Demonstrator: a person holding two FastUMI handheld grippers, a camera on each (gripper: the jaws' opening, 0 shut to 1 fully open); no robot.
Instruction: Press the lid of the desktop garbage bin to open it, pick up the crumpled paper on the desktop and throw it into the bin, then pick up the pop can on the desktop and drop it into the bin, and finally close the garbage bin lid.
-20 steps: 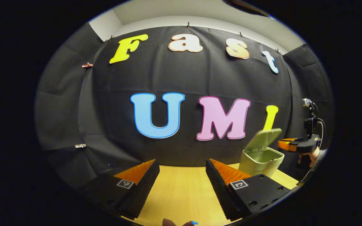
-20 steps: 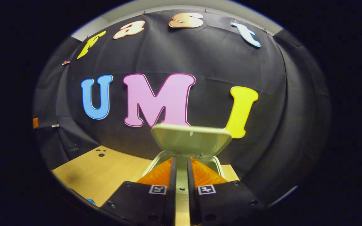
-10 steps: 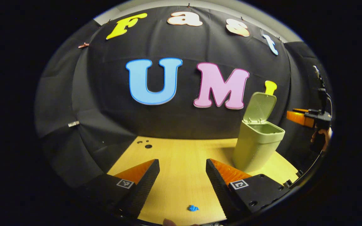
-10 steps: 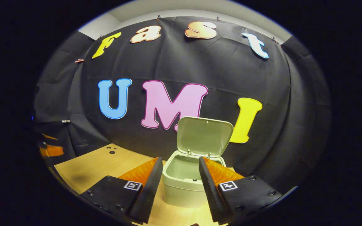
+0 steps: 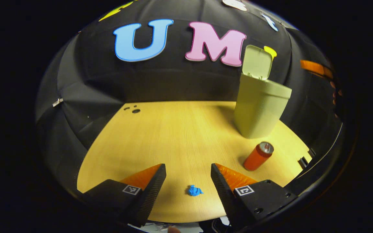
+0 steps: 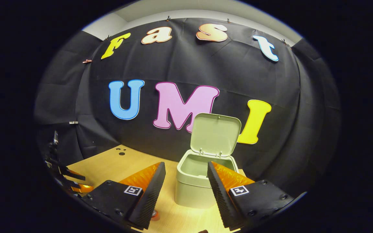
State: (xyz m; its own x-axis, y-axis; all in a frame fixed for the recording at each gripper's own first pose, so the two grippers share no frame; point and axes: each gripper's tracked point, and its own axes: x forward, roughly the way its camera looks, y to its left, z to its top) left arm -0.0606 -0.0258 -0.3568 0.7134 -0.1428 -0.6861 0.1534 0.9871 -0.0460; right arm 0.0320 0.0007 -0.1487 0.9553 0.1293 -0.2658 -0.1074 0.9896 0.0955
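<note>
The pale green bin stands at the table's far right with its lid swung up. A red pop can stands upright just in front of it. A small blue crumpled paper lies on the table near its front edge, below the gap of my open left gripper, apart from both fingers. In the right gripper view the bin is straight ahead, lid upright and inside bare. My right gripper hangs open in front of it, holding nothing. The can's top peeks out under its left finger.
The wooden table has a few small dark holes at its far left corner. The other gripper and a hand blur at the right edge. The left gripper's body appears at the left of the right gripper view.
My left gripper has tipped down, bringing the table, paper and can into sight. My right gripper went from shut to open and drew back from the bin, whose lid now stands fully up.
</note>
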